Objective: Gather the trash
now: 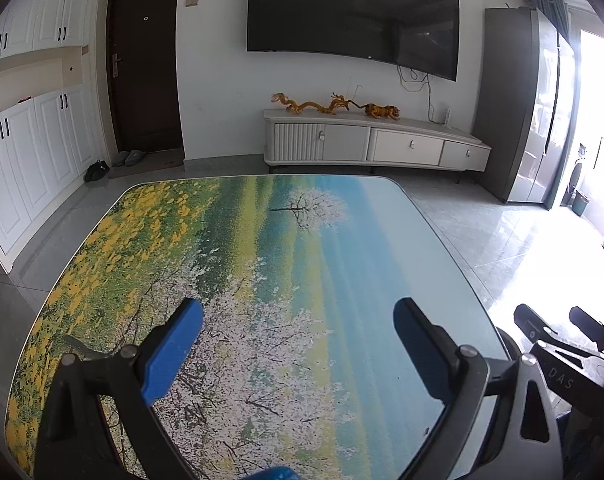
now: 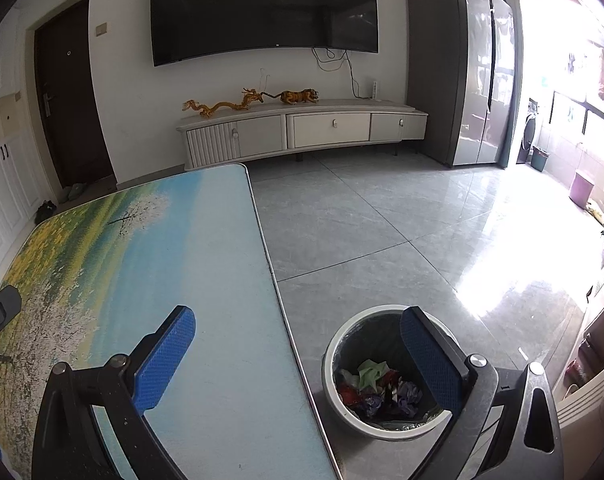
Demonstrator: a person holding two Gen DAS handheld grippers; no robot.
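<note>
here, both jaws wide over printed table; trash bin on tiled floor.

Left wrist cam sits low over the table, close, facing 12 o'clock twd TV wall, w/ the right gripper at 4 o'clock. Right wrist cam rides table's right edge, same heading, trash bin near at 5 o'clock. Shared: tabletop, TV, cabinet, door.
</note>
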